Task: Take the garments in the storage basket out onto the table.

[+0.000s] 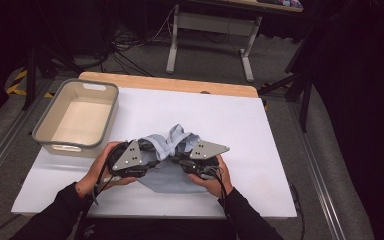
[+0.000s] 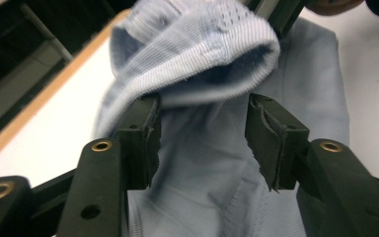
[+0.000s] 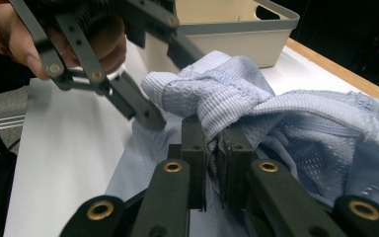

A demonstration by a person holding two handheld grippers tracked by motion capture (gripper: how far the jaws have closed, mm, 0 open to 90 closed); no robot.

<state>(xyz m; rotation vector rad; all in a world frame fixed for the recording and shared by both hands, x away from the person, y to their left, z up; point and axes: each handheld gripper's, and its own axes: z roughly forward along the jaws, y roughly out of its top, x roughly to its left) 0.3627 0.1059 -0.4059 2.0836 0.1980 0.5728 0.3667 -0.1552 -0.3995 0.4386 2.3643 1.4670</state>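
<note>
One container stands on the white surface — a grey-rimmed beige bin at the centre left of the high view, its inside bare, with a pale strip on its near rim too small to read. Just right of it, at the middle of the frame, lies a light blue ribbed garment, part flat and part bunched up between the two hands. The left gripper has its jaws partly apart, a rolled edge of the cloth hanging over their tips without the pads pressing on it. The right gripper has its jaws nearly together, pinching a ribbed fold of the garment — seen at the lower middle of the right gripper view.
</note>
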